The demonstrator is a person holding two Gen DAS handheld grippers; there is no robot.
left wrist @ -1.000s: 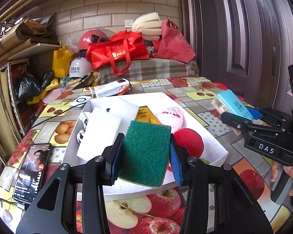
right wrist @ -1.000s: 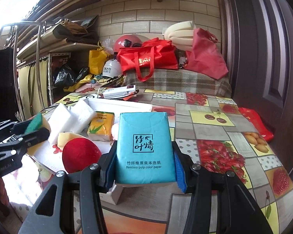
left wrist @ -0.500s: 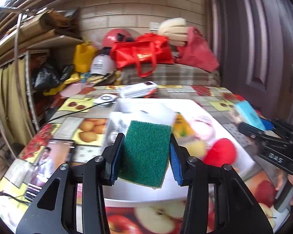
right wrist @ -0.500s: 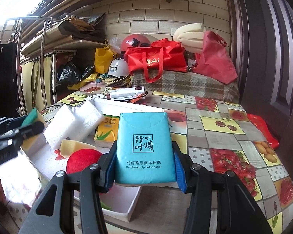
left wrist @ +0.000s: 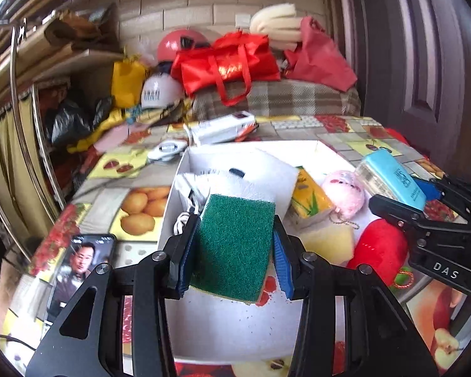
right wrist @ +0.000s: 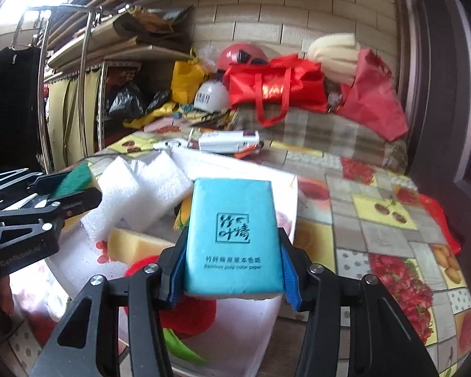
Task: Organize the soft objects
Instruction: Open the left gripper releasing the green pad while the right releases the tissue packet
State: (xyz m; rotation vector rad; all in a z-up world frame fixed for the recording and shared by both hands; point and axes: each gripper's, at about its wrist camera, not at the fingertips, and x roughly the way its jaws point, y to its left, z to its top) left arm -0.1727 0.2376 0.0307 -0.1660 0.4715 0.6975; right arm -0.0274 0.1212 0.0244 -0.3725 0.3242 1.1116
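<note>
My left gripper (left wrist: 234, 251) is shut on a green scouring sponge (left wrist: 235, 245) and holds it above the near left part of the white box (left wrist: 229, 330). My right gripper (right wrist: 232, 251) is shut on a blue tissue pack (right wrist: 232, 235) over the box's right side; it also shows in the left wrist view (left wrist: 392, 179). In the box lie white foam blocks (right wrist: 135, 198), a yellow tissue pack (left wrist: 311, 198), a pink plush (left wrist: 345, 194), a yellow sponge (left wrist: 326, 242) and a red soft toy (left wrist: 380, 248).
A phone (left wrist: 78, 267) lies left of the box on the fruit-print tablecloth (right wrist: 392, 220). A white device (left wrist: 223, 128) and a cable lie behind the box. Red bags (left wrist: 229, 66), helmets and a plaid cushion crowd the far end. A door (left wrist: 424, 47) stands on the right.
Both grippers have moved in over the white box with their loads. The left one has come down closer to the box floor; the right one has shifted left over the box.
</note>
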